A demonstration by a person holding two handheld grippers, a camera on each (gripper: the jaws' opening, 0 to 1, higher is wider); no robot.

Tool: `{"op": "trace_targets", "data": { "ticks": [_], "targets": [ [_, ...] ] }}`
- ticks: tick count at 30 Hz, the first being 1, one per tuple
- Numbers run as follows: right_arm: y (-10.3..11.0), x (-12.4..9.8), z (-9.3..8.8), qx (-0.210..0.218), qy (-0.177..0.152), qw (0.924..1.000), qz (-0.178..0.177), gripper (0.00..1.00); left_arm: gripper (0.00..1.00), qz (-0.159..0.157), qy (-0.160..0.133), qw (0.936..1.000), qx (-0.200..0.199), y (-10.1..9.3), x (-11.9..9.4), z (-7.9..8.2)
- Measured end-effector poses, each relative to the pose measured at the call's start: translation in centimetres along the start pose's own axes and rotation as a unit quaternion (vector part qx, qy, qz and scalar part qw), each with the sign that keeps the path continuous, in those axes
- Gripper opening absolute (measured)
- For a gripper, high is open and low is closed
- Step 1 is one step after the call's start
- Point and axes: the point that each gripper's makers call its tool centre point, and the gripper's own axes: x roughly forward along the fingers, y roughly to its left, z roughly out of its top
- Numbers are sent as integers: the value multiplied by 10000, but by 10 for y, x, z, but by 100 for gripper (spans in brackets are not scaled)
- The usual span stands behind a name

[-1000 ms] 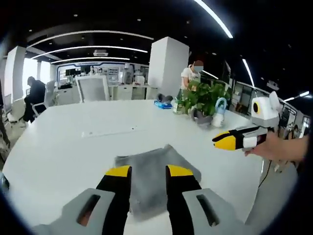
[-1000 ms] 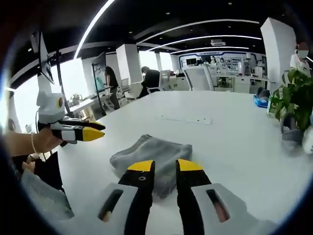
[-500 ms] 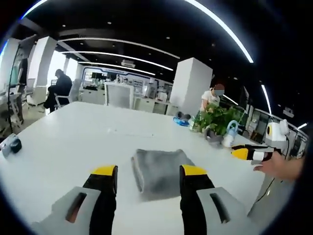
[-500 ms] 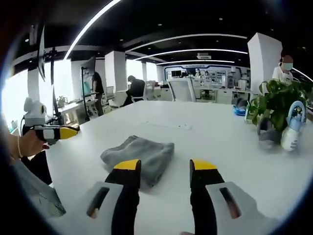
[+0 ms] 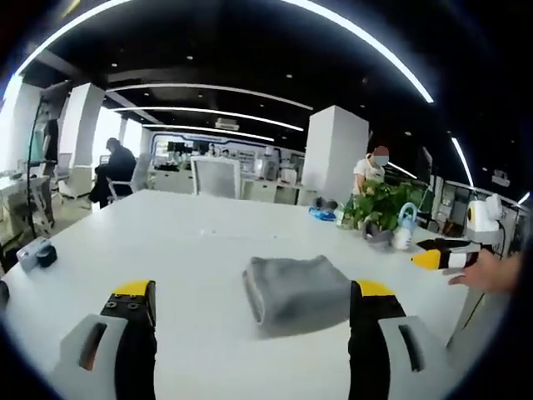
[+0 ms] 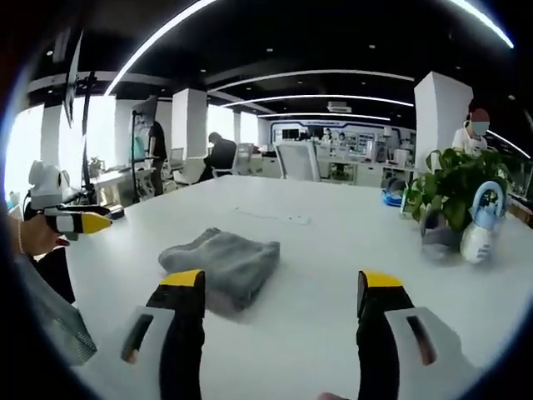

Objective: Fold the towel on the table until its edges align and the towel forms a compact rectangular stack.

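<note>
A grey towel [image 5: 298,286] lies folded into a compact rectangular stack on the white table [image 5: 191,250]. My left gripper [image 5: 254,296] hovers above the table short of the towel, jaws wide open and empty. In the right gripper view the same towel [image 6: 222,258] rests left of centre, and my right gripper [image 6: 283,283] is open and empty, held back from it. The right gripper [image 5: 441,257] also appears at the right edge of the left gripper view, in a hand. The left gripper [image 6: 79,222] appears at the left of the right gripper view, likewise in a hand.
A potted plant [image 6: 454,196] and a blue-and-white bottle [image 6: 481,229] stand near the table's far side. A small dark object [image 5: 42,254] lies at the table's left end. An office chair [image 5: 215,177] and several people are beyond the table.
Both grippers have opened wide, from nearly shut a second ago. Both have drawn back from the towel, which lies where it was.
</note>
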Motion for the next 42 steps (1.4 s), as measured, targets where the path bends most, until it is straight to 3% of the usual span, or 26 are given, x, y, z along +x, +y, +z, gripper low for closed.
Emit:
{"op": "trace_targets", "data": {
  "ticks": [4, 6, 14, 42],
  "targets": [
    [-5, -3, -6, -29, 41, 10000, -58, 77, 99, -19, -85, 9999, 133, -3, -1, 4],
    [-7, -5, -9, -24, 65, 9999, -75, 76, 97, -38, 115, 9999, 69, -2, 0, -5],
    [-12, -10, -22, -126, 228, 9995, -154, 76, 98, -91, 300, 9989, 356, -9, 0, -14],
    [-13, -17, -18, -74, 164, 9997, -180, 70, 97, 77, 445, 9978, 490, -1, -4, -19]
  ]
}}
